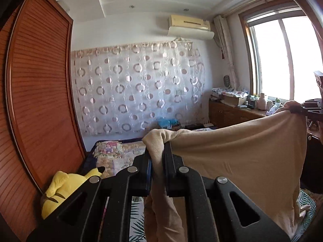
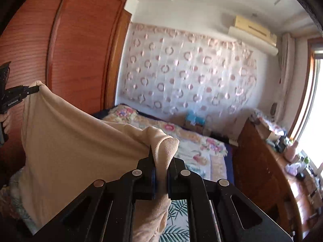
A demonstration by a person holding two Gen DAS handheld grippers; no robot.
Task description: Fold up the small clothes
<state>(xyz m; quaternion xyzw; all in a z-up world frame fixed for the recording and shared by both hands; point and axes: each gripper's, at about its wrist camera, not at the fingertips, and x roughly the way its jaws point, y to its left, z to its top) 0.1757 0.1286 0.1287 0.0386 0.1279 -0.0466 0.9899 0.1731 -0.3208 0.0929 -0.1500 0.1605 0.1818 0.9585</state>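
Left wrist view shows a beige garment (image 1: pixel 242 157) stretched in the air above the bed (image 1: pixel 113 151), one bunched corner clenched between the nearly closed jaws of the left gripper (image 1: pixel 157 151). Its other top corner, off to the right of that gripper, is pinched by the right gripper (image 1: pixel 298 110); the cloth sags between them and hangs down below. Right wrist view shows the same: jaws almost together on a wad of fabric, with the rest trailing under the gripper. White lettering on the left gripper's body is too small to read there. Beside the bed stand a wooden wardrobe (image 1: pixel 40 92) and a yellow plush toy (image 1: pixel 64 187); behind it hangs a circle-patterned curtain (image 1: pixel 137 84).
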